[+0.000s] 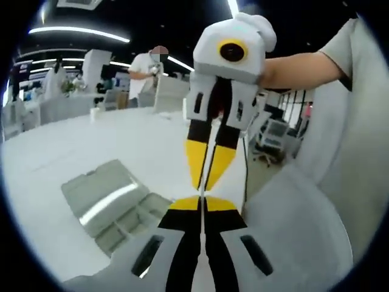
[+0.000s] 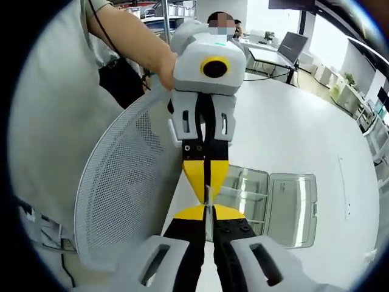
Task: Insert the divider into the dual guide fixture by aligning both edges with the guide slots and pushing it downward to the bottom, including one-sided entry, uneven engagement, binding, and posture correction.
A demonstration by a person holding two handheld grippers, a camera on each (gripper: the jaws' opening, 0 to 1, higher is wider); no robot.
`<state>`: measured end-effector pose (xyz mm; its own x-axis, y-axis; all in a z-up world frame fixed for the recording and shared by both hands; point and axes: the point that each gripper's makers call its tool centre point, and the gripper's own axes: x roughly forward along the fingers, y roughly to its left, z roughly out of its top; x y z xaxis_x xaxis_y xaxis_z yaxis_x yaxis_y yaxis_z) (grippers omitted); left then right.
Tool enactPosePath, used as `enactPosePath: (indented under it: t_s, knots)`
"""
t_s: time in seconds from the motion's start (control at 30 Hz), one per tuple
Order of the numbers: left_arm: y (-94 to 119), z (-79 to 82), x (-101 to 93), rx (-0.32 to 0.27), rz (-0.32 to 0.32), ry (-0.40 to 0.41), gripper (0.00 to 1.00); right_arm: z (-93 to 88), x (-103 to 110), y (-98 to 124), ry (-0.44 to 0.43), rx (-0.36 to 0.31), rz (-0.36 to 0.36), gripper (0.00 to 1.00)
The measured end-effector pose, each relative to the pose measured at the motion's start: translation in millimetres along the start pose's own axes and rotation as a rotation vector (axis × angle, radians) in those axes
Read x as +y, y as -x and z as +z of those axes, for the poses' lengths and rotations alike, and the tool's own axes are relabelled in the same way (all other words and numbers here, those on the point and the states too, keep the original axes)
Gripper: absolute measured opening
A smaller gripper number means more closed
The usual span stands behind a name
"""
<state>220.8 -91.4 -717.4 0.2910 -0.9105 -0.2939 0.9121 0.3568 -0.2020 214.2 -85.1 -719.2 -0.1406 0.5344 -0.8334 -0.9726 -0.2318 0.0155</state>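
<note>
my left gripper (image 1: 203, 201) and right gripper (image 2: 211, 210) meet tip to tip above the surface (image 1: 91, 146), each pinched narrow on a thin, edge-on divider (image 1: 208, 164), i think. the right gripper view adds a mesh chair (image 2: 121, 182) beside the clear fixture (image 2: 292, 207), half hidden.

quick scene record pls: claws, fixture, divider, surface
left claw: shut, tip to tip with right claw
right claw: shut, held above the table
fixture: clear, lying on the table, untouched
divider: cannot tell, maybe a thin clear sheet between the tips
table: white
chair: mesh back, beside the table
person: standing in the background
</note>
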Motion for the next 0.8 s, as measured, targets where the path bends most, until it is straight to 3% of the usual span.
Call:
enactPosePath:
  t_s: [0.27,0.7,0.8]
  knots:
    - [1,-5.3,-3.9,0.028,-0.005,-0.067,0.00,0.1,4,-7,-0.024,0.034,0.027,0.00]
    - [5,-11.6,-0.6,0.049,0.018,-0.098,0.01,4.1,3,-15,-0.106,0.094,0.041,0.00]
    - [7,-14.7,-3.9,0.059,0.007,-0.117,0.00,5.7,5,-18,-0.086,0.122,0.051,0.00]
